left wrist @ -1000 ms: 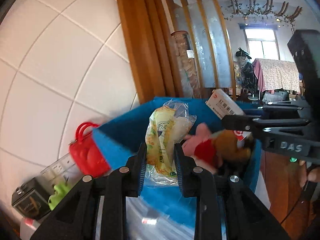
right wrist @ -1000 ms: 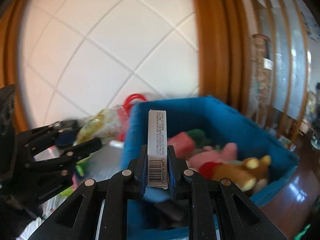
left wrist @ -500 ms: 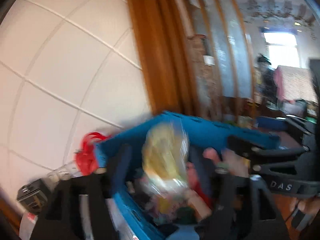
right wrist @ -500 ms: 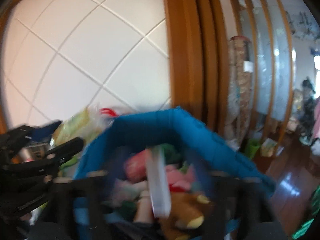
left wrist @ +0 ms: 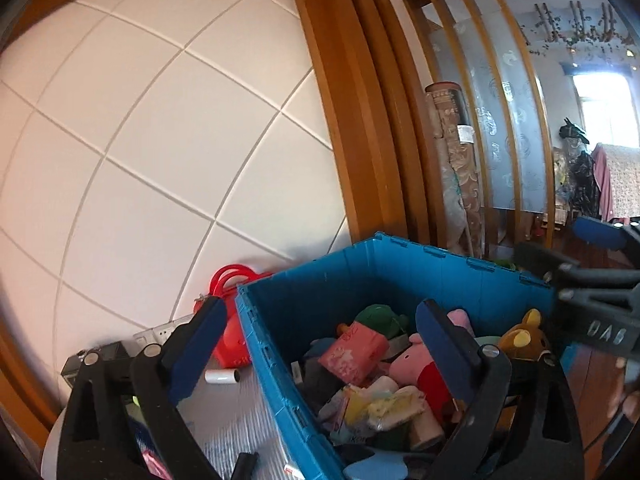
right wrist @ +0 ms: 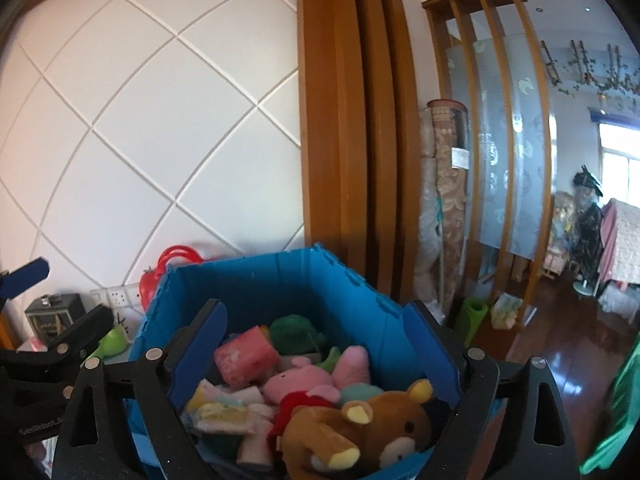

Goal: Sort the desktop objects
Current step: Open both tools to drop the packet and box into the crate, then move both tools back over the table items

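A blue plastic crate [left wrist: 352,276] [right wrist: 256,280] holds several toys and packets. The yellow-green snack bag [left wrist: 376,404] [right wrist: 224,408] lies inside it, beside a pink pig plush [left wrist: 416,372] [right wrist: 296,380], a brown bear plush [right wrist: 372,432] [left wrist: 520,336] and a pink box [left wrist: 356,348] [right wrist: 244,356]. My left gripper [left wrist: 320,344] is open and empty over the crate's left wall. My right gripper [right wrist: 316,340] is open and empty above the crate. The white box I held is not clearly visible.
A red toy bag [left wrist: 228,300] [right wrist: 168,268], a power strip [left wrist: 156,332], a small white roll [left wrist: 222,377] and a dark box [right wrist: 52,312] sit left of the crate by the tiled wall. A wooden door frame [right wrist: 348,120] and floor lie to the right.
Both grippers opened. The snack bag dropped from the left gripper and the white box from the right gripper into the crate.
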The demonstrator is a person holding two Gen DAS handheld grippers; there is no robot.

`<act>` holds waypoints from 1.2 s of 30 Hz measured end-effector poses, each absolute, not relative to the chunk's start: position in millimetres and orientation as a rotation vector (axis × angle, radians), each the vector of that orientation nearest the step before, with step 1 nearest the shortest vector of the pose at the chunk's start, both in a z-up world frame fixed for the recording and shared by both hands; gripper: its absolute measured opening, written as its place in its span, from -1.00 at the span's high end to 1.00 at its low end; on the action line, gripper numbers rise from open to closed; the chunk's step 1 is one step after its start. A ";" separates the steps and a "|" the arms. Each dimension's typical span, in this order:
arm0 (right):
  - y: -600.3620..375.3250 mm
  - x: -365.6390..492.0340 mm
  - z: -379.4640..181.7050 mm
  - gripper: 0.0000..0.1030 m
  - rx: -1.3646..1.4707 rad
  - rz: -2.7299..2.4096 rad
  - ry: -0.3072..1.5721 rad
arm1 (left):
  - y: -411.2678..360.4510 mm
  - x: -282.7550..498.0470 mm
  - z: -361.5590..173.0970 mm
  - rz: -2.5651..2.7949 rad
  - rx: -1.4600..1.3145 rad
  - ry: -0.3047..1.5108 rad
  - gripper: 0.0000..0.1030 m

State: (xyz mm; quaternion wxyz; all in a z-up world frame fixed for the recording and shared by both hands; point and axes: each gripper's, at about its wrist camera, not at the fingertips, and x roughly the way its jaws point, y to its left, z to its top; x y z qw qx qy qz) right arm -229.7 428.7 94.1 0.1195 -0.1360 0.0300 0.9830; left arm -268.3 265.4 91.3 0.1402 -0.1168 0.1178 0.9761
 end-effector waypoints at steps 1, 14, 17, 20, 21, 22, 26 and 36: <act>430.9 -228.0 93.8 -0.84 -0.391 2.870 0.091 | 262.8 -268.7 91.1 2.825 -0.339 0.337 -0.87; 432.7 -226.1 92.5 -0.98 -0.382 2.888 0.095 | 246.9 -263.8 87.4 2.872 -0.361 0.274 -0.88; 433.0 -227.5 91.6 -0.98 -0.389 2.894 0.108 | 244.0 -265.3 84.7 2.879 -0.375 0.268 -0.88; 430.3 -229.5 89.9 -0.98 -0.395 2.898 0.102 | 239.5 -265.6 82.2 2.881 -0.380 0.249 -0.88; 428.8 -230.4 88.7 -0.98 -0.400 2.901 0.099 | 237.4 -265.8 81.3 2.882 -0.386 0.241 -0.88; 427.1 -231.3 87.8 -0.98 -0.405 2.904 0.096 | 236.2 -266.2 80.3 2.883 -0.389 0.237 -0.88; 420.6 -233.9 85.5 -0.98 -0.412 2.912 0.096 | 228.4 -266.5 78.9 2.883 -0.394 0.235 -0.88; 368.3 -244.8 80.8 -0.99 -0.442 2.953 0.086 | 157.0 -265.8 69.2 2.945 -0.433 0.205 -0.88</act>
